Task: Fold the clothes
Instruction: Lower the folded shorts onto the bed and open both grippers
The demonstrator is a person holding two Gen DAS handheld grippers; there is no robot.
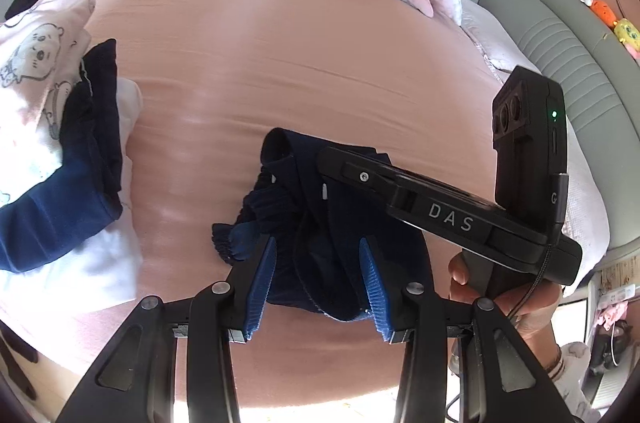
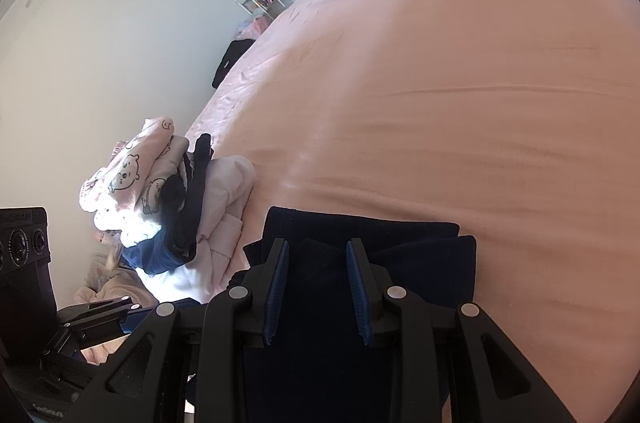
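Navy garment lies bunched on pink bed, btwn both sets of jaws. Left gripper jaws part-open round it; grip unclear. Right gripper jaws narrowed, cloth btwn pads, contact unclear. Clothes pile at 9 o'clock.

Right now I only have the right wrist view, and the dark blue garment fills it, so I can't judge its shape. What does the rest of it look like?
Observer: In the left wrist view the dark blue garment is bunched up, with a gathered elastic edge at the picture's left.
Operator: Where does my right gripper sit on it?
Observer: The right gripper reaches across from the picture's right, with its tip over the garment's far part.
Operator: Anything beyond it?
Observer: A grey padded headboard runs along that side.
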